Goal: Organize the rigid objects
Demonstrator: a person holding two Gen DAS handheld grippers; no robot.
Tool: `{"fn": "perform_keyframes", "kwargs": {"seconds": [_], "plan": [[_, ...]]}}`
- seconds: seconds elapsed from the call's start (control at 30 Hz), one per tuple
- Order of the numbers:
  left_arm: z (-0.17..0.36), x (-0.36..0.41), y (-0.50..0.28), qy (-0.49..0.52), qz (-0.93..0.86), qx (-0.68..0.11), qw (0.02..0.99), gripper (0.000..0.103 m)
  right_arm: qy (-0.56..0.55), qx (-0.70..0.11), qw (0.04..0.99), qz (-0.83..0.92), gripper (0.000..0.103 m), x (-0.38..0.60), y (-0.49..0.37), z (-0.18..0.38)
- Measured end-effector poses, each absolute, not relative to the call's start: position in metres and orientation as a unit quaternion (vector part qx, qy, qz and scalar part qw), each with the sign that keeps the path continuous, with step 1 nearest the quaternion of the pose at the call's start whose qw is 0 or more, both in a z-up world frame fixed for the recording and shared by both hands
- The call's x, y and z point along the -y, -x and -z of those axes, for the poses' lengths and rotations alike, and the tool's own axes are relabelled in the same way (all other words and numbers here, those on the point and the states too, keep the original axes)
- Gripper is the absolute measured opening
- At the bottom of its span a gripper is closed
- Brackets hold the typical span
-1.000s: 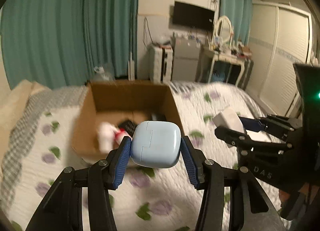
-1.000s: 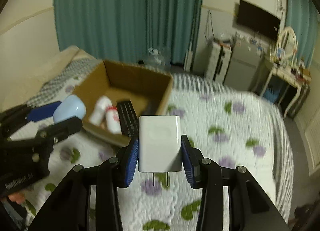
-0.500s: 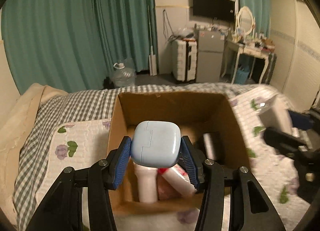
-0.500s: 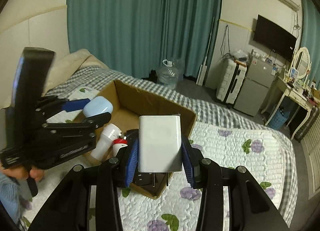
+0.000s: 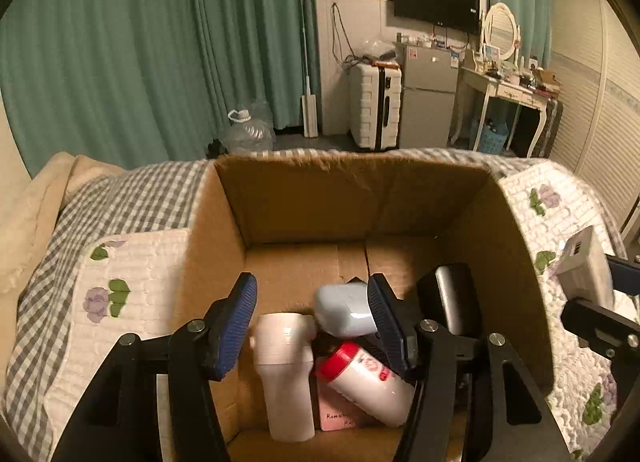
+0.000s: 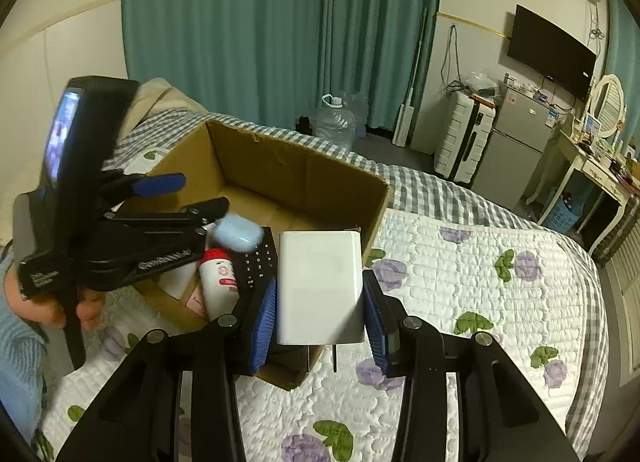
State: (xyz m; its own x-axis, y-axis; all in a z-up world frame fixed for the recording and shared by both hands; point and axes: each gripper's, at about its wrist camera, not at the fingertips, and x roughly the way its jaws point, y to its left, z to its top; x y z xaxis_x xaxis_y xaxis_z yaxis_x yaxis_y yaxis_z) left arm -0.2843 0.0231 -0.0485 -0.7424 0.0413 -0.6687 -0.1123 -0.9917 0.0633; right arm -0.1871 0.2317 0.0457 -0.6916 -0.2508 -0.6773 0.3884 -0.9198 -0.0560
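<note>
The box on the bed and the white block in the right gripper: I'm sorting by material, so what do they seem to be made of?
The box looks like plain brown corrugated cardboard, matte, with creased walls and a ragged top edge. The white block, with prongs underneath like a charger, looks like hard smooth plastic with a slight sheen and rounded edges; its inside can't be told.

Place: a bedroom in a home
Bed: quilted cover with flower print, checked blanket
Window side: long teal curtains
Wall: flat television
Furniture: white dressing table with oval mirror, small fridge, white suitcase
</note>
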Motion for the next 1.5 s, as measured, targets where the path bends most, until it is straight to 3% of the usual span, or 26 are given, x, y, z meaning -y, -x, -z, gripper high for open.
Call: {"fn": "perform_keyframes", "kwargs": {"seconds": [0.37, 0.77, 0.83, 0.87, 1.03, 1.27, 1.5], "plan": [[-0.026, 0.014, 0.252, 0.277, -0.96, -0.042, 0.015, 0.069, -0.317, -0.098, 0.198, 0.922, 0.04, -0.2, 0.208, -0.095], [0.006, 0.018, 0.265, 0.278, -0.959, -0.055, 0.015, 0.069, -0.372, -0.124, 0.181, 0.902, 0.04, -0.169, 0.279, -0.019], [0.013, 0.017, 0.268, 0.282, -0.957, -0.057, 0.015, 0.069, -0.372, -0.129, 0.176, 0.902, 0.056, -0.169, 0.281, -0.013], [0.015, 0.017, 0.268, 0.284, -0.957, -0.06, 0.013, 0.069, -0.368, -0.128, 0.173, 0.904, 0.073, -0.171, 0.282, -0.012], [0.011, 0.013, 0.258, 0.268, -0.961, -0.064, 0.003, 0.069, -0.352, -0.125, 0.165, 0.913, 0.075, -0.177, 0.273, -0.025], [-0.058, 0.008, 0.208, 0.192, -0.98, -0.057, 0.004, 0.071, -0.29, -0.12, 0.135, 0.94, 0.075, -0.195, 0.215, -0.098], [-0.13, 0.011, 0.144, 0.132, -0.99, -0.051, 0.012, 0.079, -0.21, -0.101, 0.099, 0.967, 0.095, -0.213, 0.124, -0.191]]}}
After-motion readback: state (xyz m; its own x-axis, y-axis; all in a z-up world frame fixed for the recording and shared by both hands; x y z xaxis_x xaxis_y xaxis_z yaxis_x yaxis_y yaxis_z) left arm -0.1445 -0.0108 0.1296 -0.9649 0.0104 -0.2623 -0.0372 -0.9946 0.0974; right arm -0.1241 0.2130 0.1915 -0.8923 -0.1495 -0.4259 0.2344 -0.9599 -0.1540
